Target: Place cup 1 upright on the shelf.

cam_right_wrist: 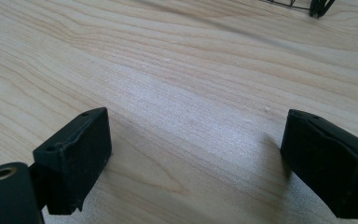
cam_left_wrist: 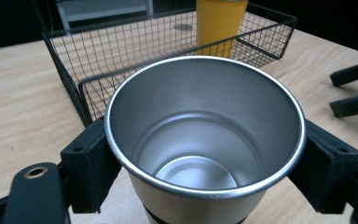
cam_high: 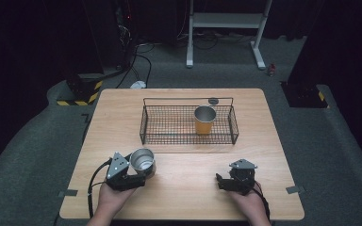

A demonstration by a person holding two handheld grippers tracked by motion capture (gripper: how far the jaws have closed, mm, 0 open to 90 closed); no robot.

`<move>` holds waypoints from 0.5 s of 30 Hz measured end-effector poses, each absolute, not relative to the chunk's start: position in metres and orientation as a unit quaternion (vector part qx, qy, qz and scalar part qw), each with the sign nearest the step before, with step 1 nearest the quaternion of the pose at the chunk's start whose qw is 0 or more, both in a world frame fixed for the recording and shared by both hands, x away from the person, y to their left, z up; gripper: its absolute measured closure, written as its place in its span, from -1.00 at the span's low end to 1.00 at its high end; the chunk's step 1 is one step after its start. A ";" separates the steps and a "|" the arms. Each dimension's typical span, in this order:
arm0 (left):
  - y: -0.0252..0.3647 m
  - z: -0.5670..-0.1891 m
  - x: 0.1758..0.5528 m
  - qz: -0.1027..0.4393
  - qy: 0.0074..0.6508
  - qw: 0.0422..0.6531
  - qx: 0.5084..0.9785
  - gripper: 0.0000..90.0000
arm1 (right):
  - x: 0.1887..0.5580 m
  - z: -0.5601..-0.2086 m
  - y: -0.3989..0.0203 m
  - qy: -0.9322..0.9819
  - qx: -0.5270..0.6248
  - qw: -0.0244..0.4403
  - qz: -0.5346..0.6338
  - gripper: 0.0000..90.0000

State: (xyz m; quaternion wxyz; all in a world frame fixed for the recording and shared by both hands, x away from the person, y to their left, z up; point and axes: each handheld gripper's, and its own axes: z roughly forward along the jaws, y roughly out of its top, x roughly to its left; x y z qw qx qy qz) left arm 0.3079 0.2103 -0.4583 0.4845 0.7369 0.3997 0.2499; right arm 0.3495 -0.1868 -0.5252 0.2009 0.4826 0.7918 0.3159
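Observation:
A silver metal cup is upright and empty between the jaws of my left gripper, which is shut on its sides near the table's front left. The cup has a pale outside with a dark band low down. My right gripper rests at the front right, open, with bare wood between its pads. A yellow cup with a metal rim stands upright inside the black wire basket at the table's middle back.
The wooden table has its front edge close to both hands. A small dark disc lies behind the basket. Beyond the table are a white stand and cables on grey floor. My right gripper's jaws appear at the right of the left gripper view.

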 end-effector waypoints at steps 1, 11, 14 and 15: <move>0.210 -0.457 0.309 0.253 0.398 0.484 0.737 -0.58 | 0.350 -0.525 -0.187 0.793 0.480 0.201 0.317 -0.81; 0.207 -0.445 0.315 0.262 0.401 0.483 0.733 -0.58 | 0.350 -0.525 -0.187 0.793 0.481 0.199 0.317 -0.81; 0.207 -0.441 0.318 0.262 0.398 0.487 0.732 -0.58 | 0.350 -0.525 -0.186 0.791 0.483 0.200 0.317 -0.81; 0.207 -0.440 0.319 0.263 0.397 0.489 0.731 -0.58 | 0.350 -0.525 -0.187 0.791 0.483 0.199 0.317 -0.81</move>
